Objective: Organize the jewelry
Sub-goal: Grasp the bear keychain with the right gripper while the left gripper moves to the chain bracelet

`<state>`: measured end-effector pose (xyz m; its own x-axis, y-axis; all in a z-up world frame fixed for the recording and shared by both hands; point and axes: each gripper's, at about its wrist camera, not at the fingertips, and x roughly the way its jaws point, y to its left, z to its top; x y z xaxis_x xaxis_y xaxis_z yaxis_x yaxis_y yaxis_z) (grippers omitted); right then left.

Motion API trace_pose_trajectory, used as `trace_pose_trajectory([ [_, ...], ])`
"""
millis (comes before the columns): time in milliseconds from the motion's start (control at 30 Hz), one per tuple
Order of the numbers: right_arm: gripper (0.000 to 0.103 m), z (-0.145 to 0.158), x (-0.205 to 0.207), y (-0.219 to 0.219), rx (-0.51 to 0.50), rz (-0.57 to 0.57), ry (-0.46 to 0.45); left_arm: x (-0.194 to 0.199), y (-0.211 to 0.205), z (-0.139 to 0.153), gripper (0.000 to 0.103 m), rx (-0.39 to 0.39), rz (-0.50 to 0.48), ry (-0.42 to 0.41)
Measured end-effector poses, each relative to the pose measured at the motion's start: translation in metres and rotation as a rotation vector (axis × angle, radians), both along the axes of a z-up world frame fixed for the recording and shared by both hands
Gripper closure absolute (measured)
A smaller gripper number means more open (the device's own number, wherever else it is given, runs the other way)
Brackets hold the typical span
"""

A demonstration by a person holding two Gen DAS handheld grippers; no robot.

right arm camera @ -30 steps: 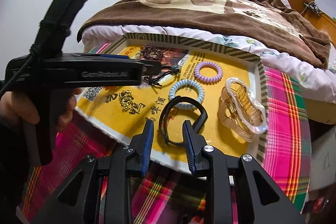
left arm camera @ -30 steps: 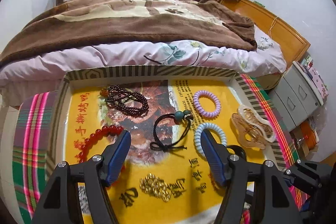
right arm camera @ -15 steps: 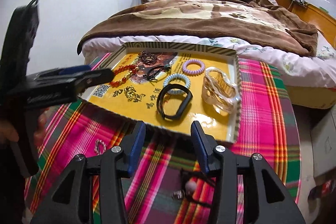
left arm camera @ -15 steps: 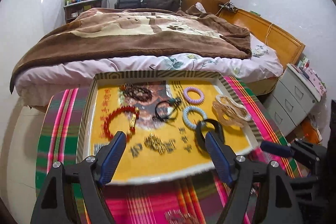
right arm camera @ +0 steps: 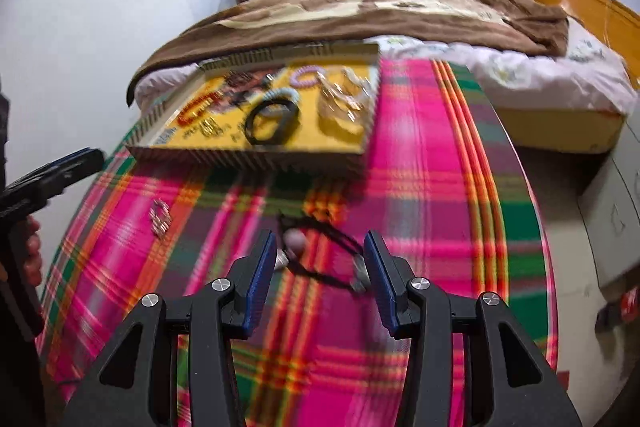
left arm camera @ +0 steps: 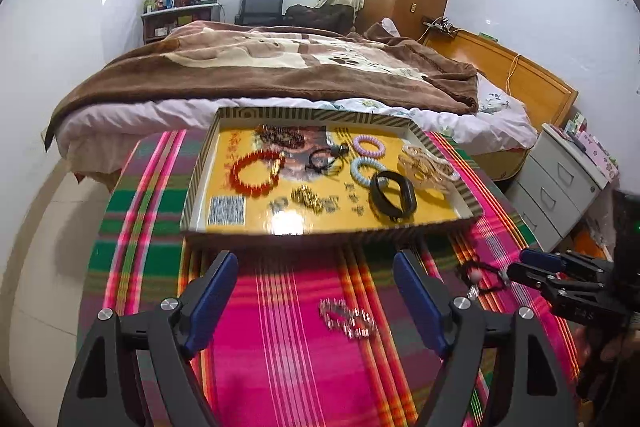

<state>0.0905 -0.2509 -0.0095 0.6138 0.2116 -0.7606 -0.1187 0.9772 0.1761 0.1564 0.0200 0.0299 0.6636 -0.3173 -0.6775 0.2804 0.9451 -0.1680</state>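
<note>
- Left wrist view, far left: the left tongs [left arm camera: 316, 291] stand wide open and empty over the plaid desk [left arm camera: 140, 211], their jaws having just spread further. A silver chain [left arm camera: 347, 314] lies on the cloth between and just ahead of the fingertips. It is low and loose, so a shallow close would likely skate over it or pinch cloth along with it.
- Middle: the tray [left arm camera: 200, 171] sits at the far side of the desk by the bed [left arm camera: 280, 67], already holding a red bead bracelet [left arm camera: 256, 173], a gold chain [left arm camera: 306, 199], a black band [left arm camera: 393, 195] and a clear hair claw [left arm camera: 428, 167]. Free yellow floor is scarce, so a careless drop could land on these and tangle.
- Right: a black cord with a pale bead [right arm camera: 316, 251] lies on the cloth between the fingertips of the right tongs [right arm camera: 320, 259], which are half open and not pressing on it. Their jaws opened within the last second. A grip on one strand alone would let the rest dangle and snag the tray's rim.
- Both frames are blurred, which suggests quick movement. With the two pairs of tongs near each other over the front of the desk, they might collide.
</note>
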Motion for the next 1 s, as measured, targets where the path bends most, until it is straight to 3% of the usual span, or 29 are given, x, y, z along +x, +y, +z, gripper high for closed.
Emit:
trace_pose_trajectory([
  [300,0.056,-0.017,0.002,-0.009,-0.005,0.010,0.018,-0.030,0.013,-0.015,0.023,-0.025,0.023,0.025],
  [400,0.041,-0.018,0.010,0.003,-0.020,0.056,0.026,-0.036,0.015,-0.022,0.023,-0.024,0.034,0.043],
  [600,0.041,-0.014,0.016,0.017,-0.015,0.081,0.006,-0.041,0.022,-0.027,0.023,-0.034,0.058,0.059],
  [733,0.041,-0.017,0.020,0.029,-0.099,0.118,0.003,-0.041,0.023,-0.028,0.023,-0.032,0.066,0.064],
  [1000,0.041,-0.026,0.021,0.004,-0.124,0.090,0.050,-0.039,0.023,-0.031,0.023,-0.037,0.060,0.074],
])
